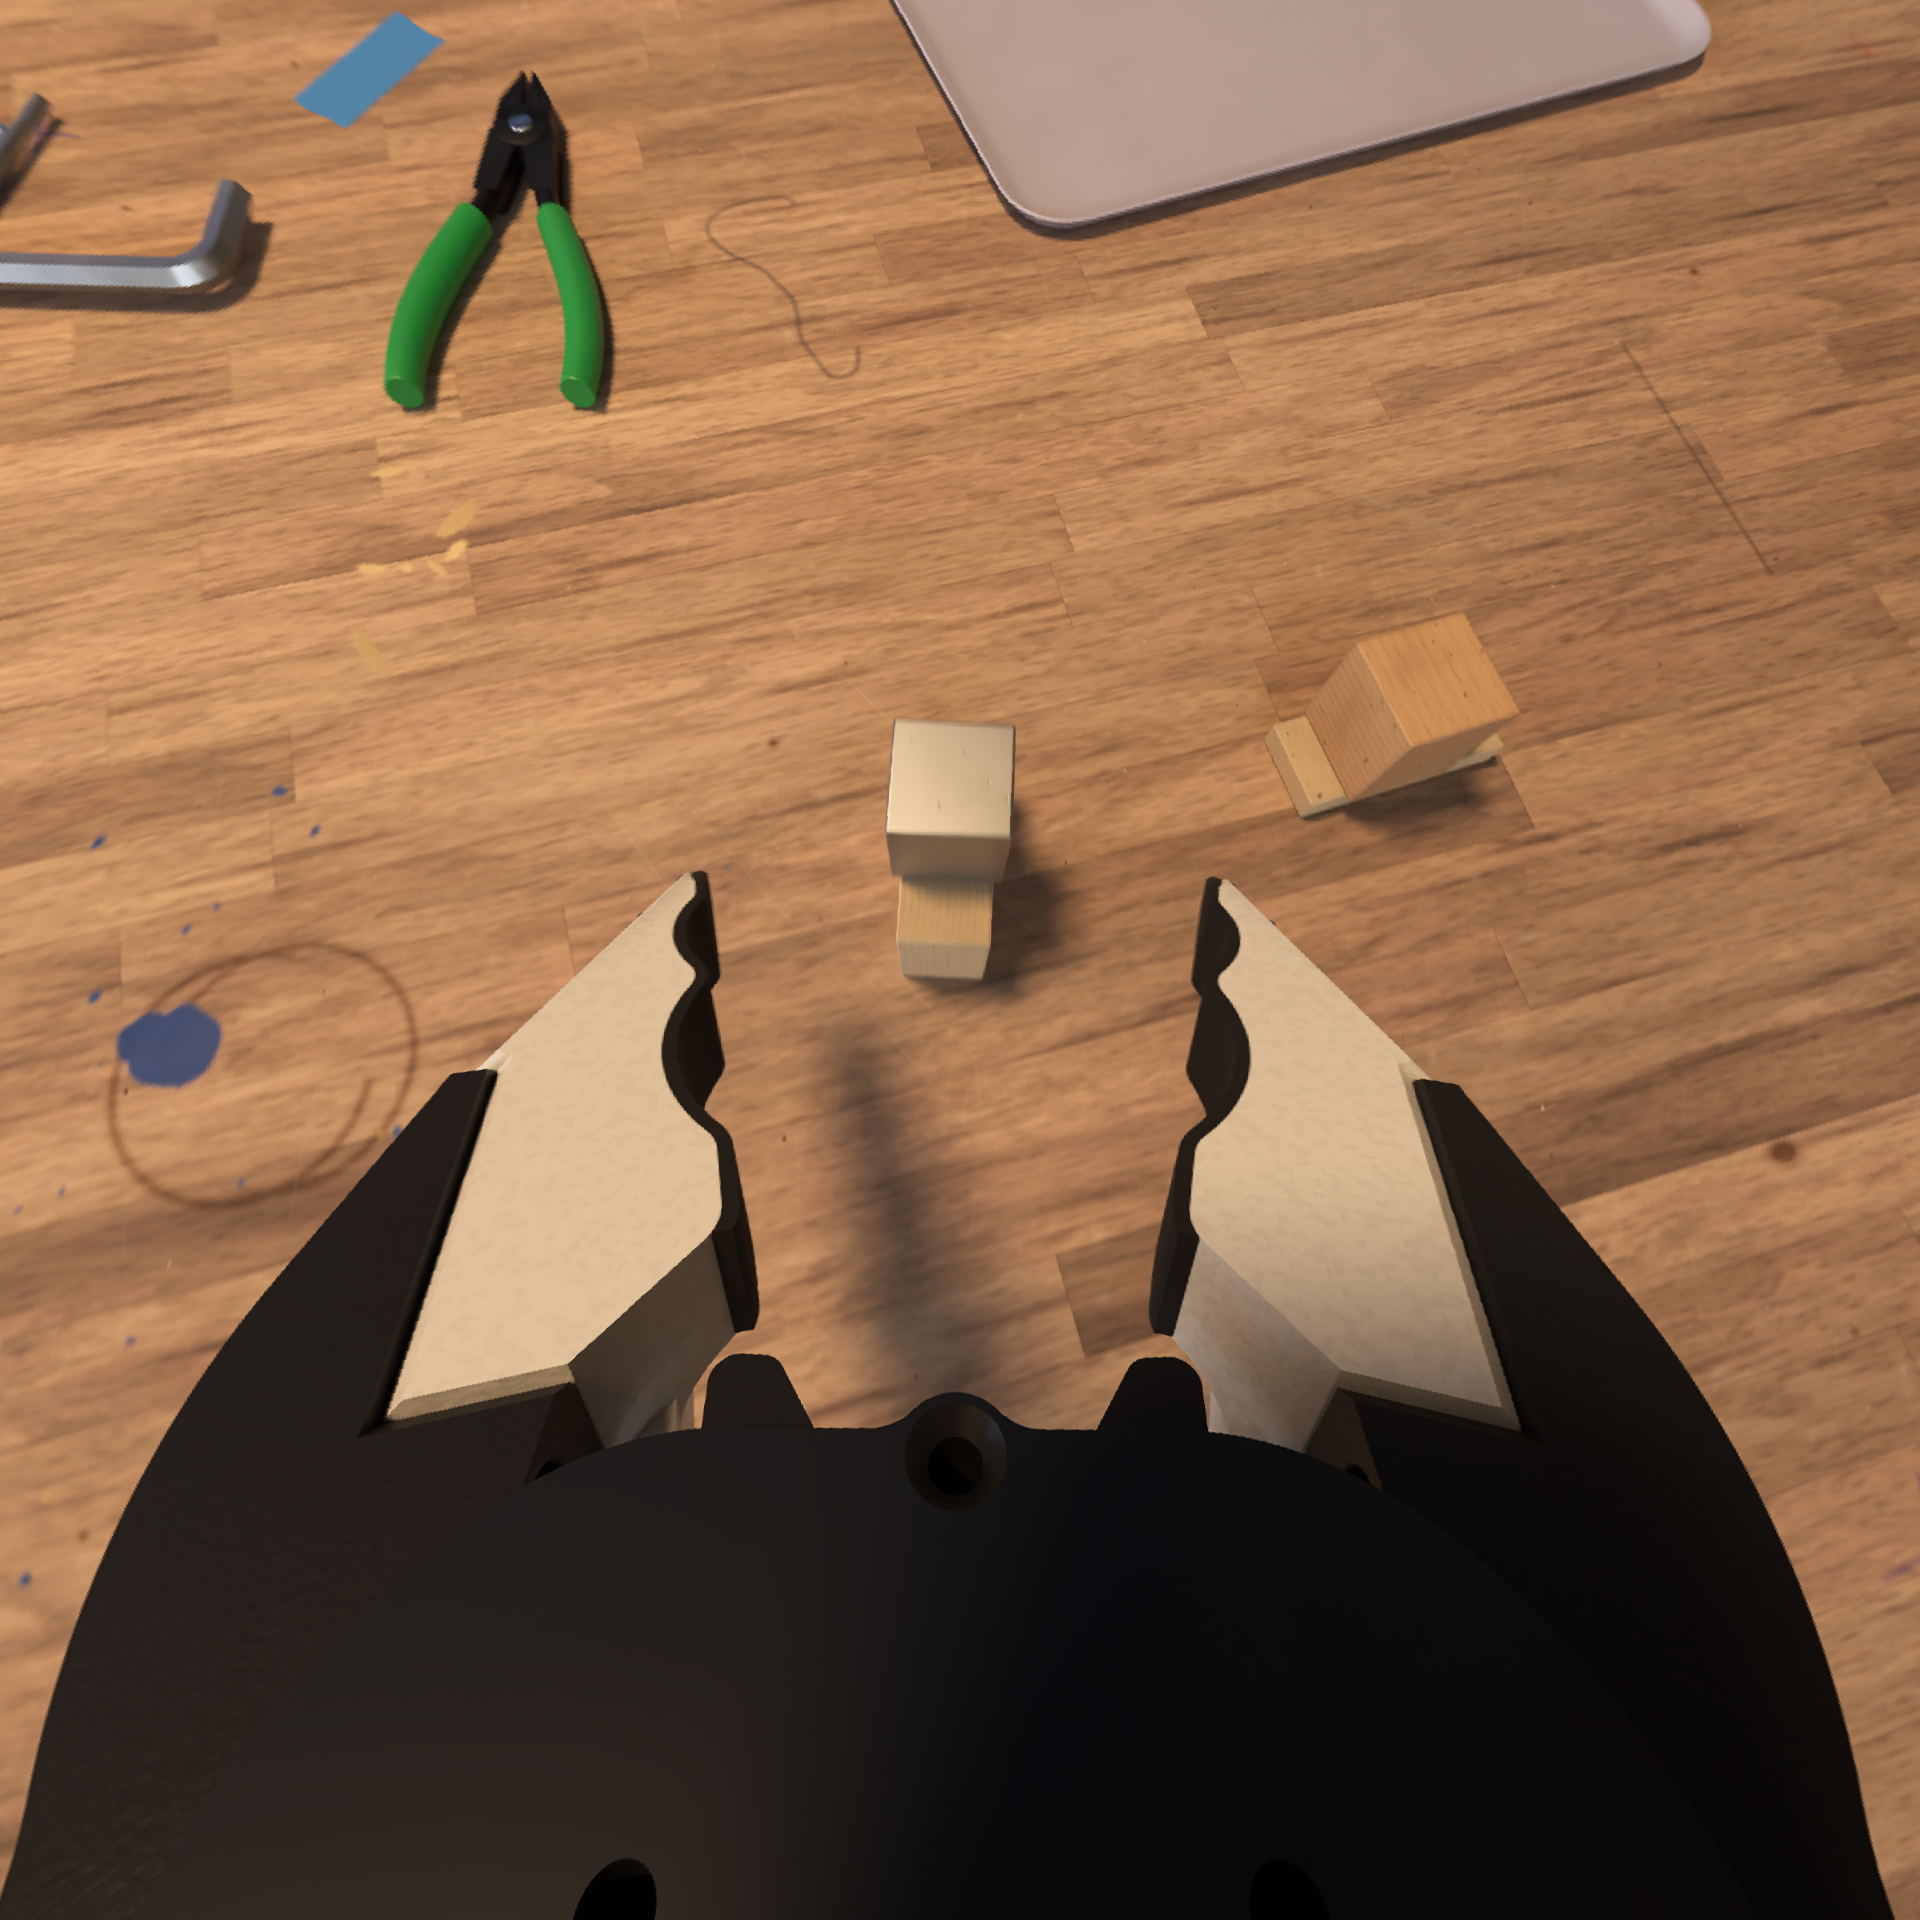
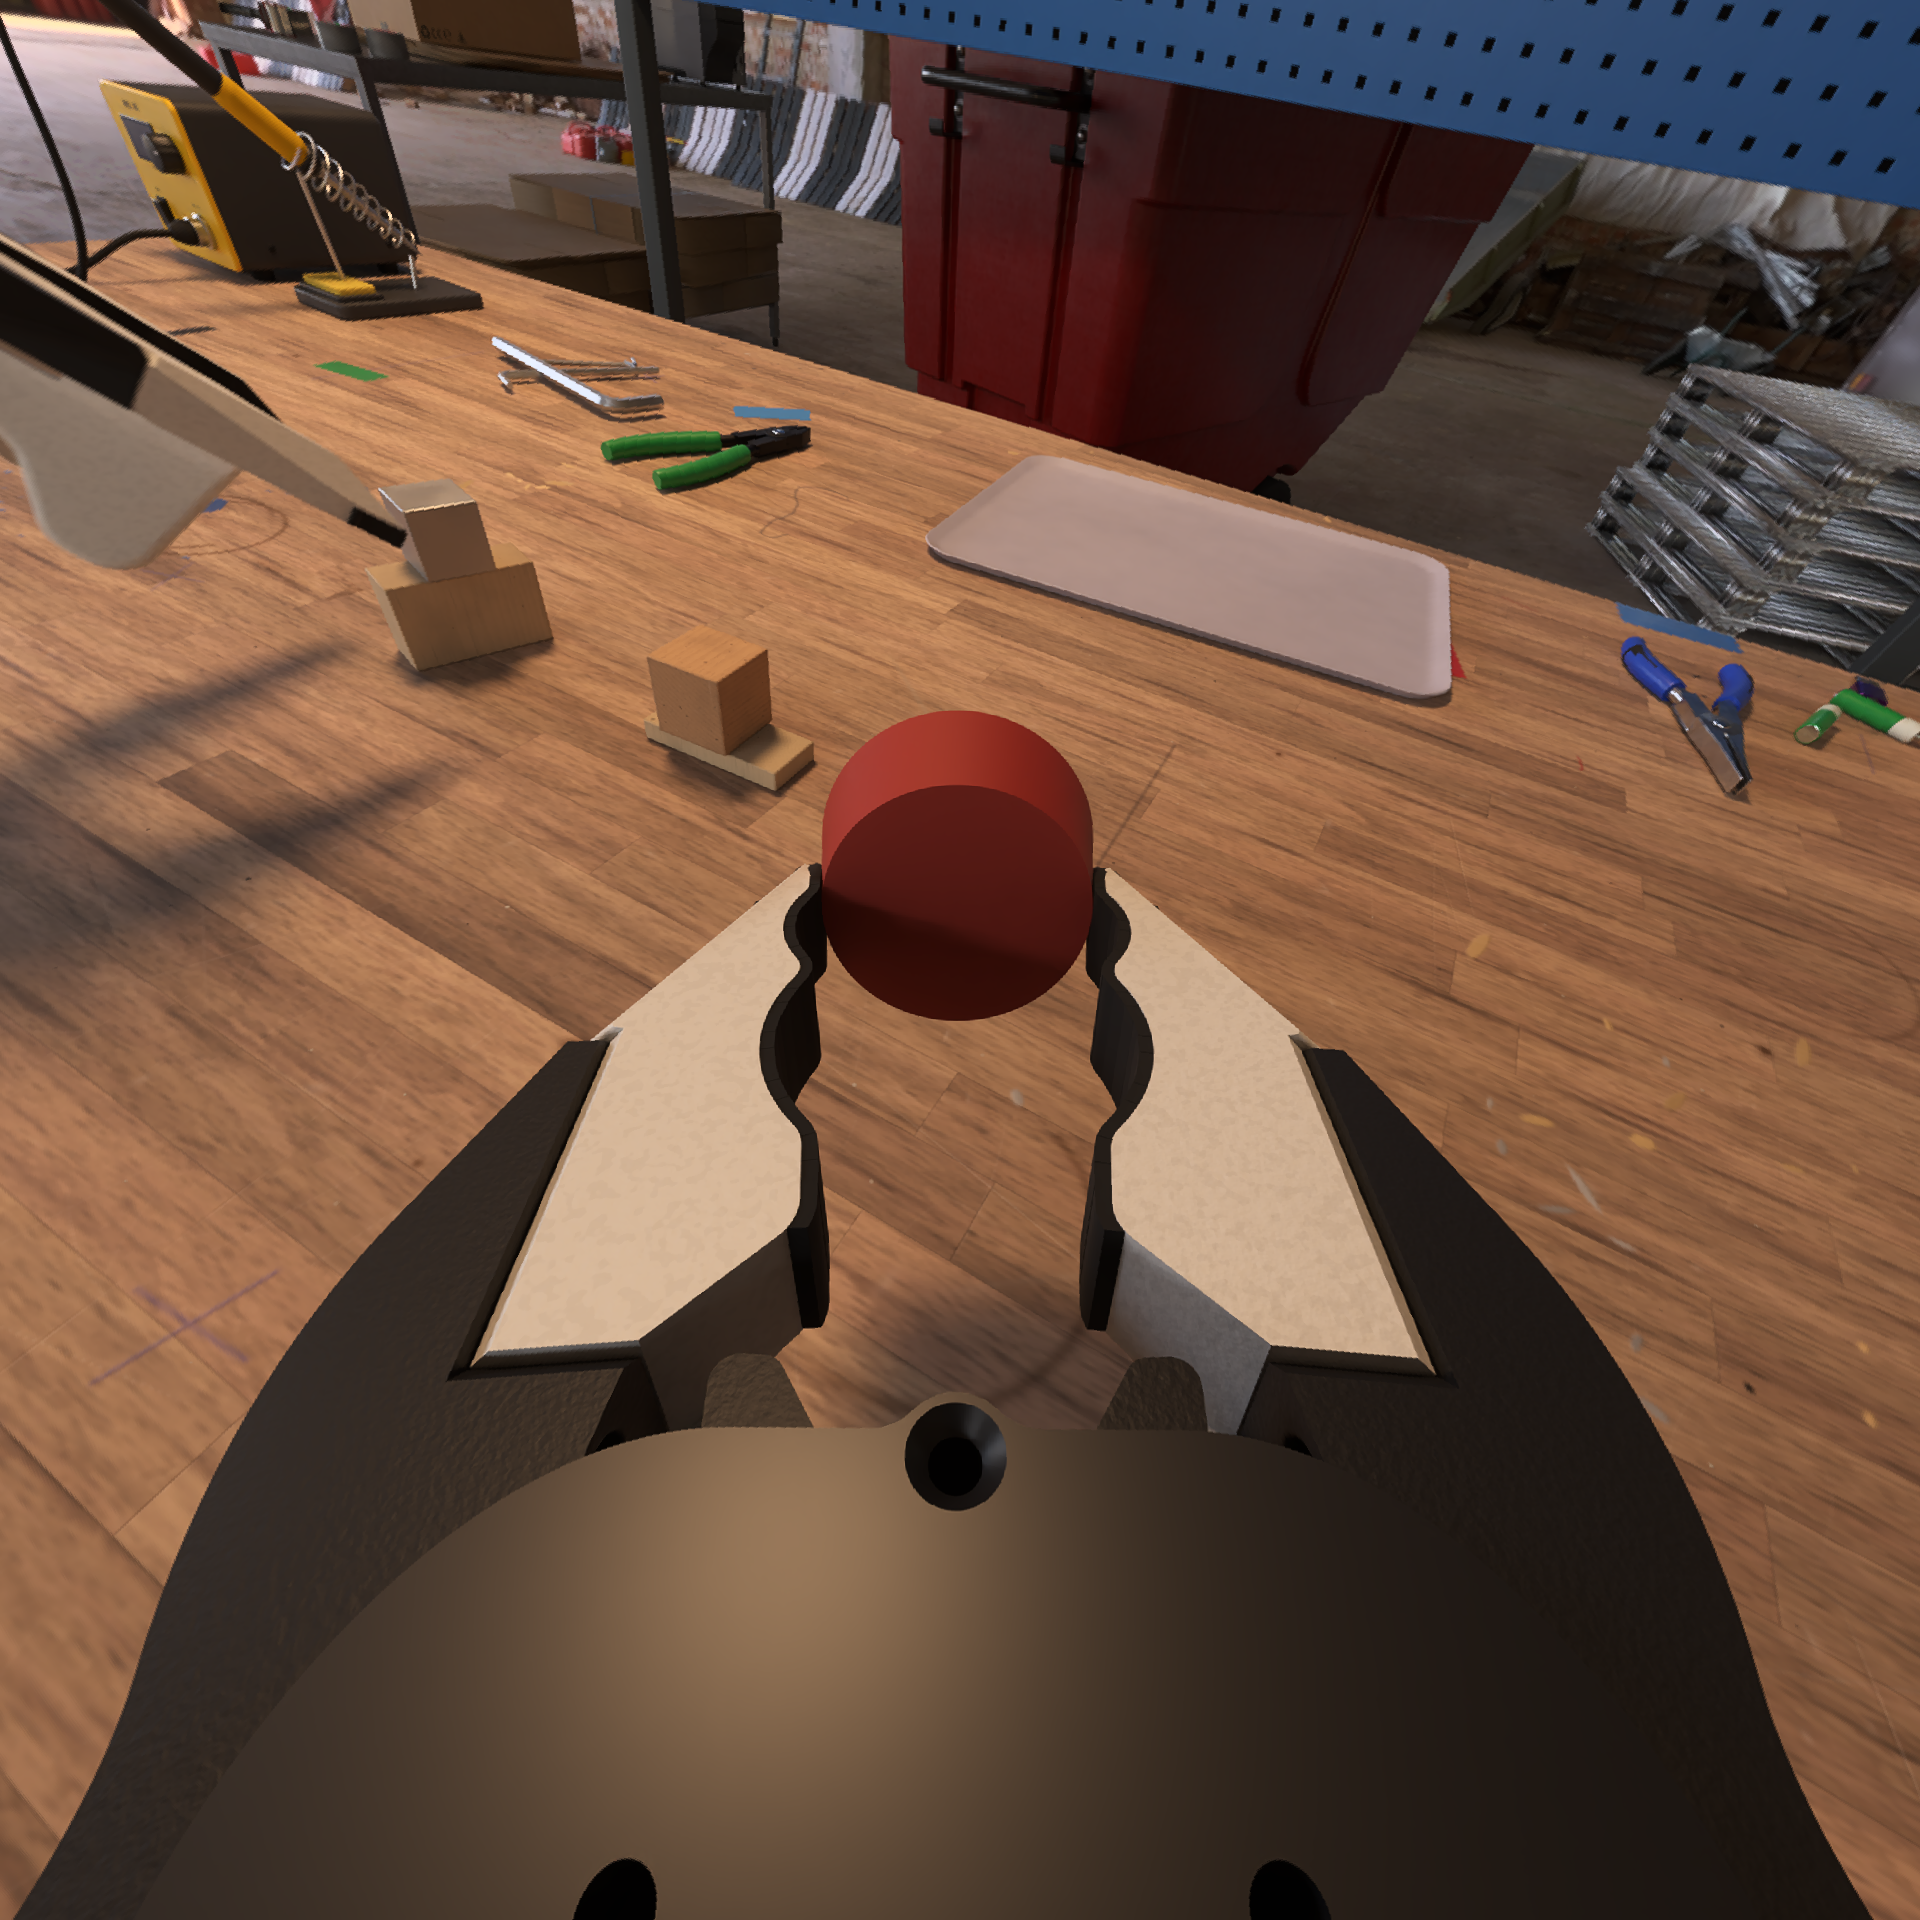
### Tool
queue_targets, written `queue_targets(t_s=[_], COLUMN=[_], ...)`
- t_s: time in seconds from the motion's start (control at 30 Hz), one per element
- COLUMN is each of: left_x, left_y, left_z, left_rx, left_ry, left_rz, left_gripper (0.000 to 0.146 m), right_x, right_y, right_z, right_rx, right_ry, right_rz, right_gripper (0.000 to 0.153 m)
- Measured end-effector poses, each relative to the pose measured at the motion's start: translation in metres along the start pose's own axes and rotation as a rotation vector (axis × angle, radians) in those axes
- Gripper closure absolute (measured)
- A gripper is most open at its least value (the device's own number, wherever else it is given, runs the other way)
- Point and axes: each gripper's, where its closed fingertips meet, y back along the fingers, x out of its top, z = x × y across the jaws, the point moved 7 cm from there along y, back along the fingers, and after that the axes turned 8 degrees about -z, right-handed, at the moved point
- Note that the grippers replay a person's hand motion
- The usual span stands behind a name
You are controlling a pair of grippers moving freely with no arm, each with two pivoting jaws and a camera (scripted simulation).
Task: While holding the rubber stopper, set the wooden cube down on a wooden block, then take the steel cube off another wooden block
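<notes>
The red rubber stopper [image 2: 956, 862] is pinched between the fingertips of the right gripper [image 2: 956, 904] and kept above the table, probably because the task asks that it is held during the whole work. The wooden cube [image 1: 1408, 701] is already set on a thin wooden block [image 1: 1304, 767], so the first step seems to be done. The left gripper [image 1: 956, 894] is held with its fingers spread wide and empty, just before the steel cube [image 1: 949, 795]. This cube is seen on a second, taller wooden block [image 1: 940, 927]; it is judged that it will be taken next. The surface is a wooden workbench [image 1: 1039, 499] with paint spots. Green pliers [image 1: 499, 249], a pale tray [image 2: 1195, 571] and a soldering station [image 2: 197, 177] are placed farther away, under a blue pegboard [image 2: 1455, 73].
</notes>
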Motion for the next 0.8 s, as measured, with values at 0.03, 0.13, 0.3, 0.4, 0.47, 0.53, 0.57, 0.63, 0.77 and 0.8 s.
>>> queue_targets(t_s=[0.03, 0.13, 0.3, 0.4, 0.47, 0.53, 0.57, 0.63, 0.77, 0.8], left_x=[0.005, 0.018, 0.022, 0.019, 0.018, 0.018, 0.017, 0.016, 0.013, 0.012], left_y=[-0.004, -0.013, -0.027, -0.031, -0.031, -0.030, -0.030, -0.028, -0.020, -0.018], left_z=[-0.001, -0.003, -0.001, 0.000, -0.002, -0.005, -0.006, -0.008, -0.009, -0.010], left_rx=[-0.006, -0.004, -0.005, -0.013, -0.015, -0.013, -0.013, -0.024, -0.052, -0.054], left_ry=[-0.001, -0.017, -0.042, -0.040, -0.034, -0.027, -0.027, -0.017, -0.033, -0.049], left_rz=[-0.018, -0.069, -0.162, -0.169, -0.169, -0.167, -0.166, -0.142, -0.055, -0.023], left_gripper=[0.058, 0.071, 0.082, 0.095, 0.112, 0.118, 0.118, 0.118, 0.118, 0.118], right_x=[0.000, -0.002, -0.004, -0.004, -0.005, -0.005, -0.005, -0.005, -0.005, -0.005], right_y=[0.000, 0.000, -0.001, -0.001, -0.002, -0.002, -0.002, -0.002, -0.001, -0.001], right_z=[0.001, 0.004, 0.007, 0.008, 0.009, 0.009, 0.009, 0.009, 0.009, 0.009], right_rx=[0.000, 0.003, 0.006, 0.005, 0.008, 0.009, 0.008, 0.009, 0.008, 0.008], right_ry=[-0.005, -0.017, -0.027, -0.033, -0.038, -0.038, -0.037, -0.038, -0.038, -0.035], right_rz=[-0.001, -0.003, -0.008, -0.008, -0.009, -0.012, -0.012, -0.011, -0.010, -0.009], right_gripper=[0.102, 0.102, 0.102, 0.102, 0.102, 0.102, 0.102, 0.102, 0.102, 0.102])
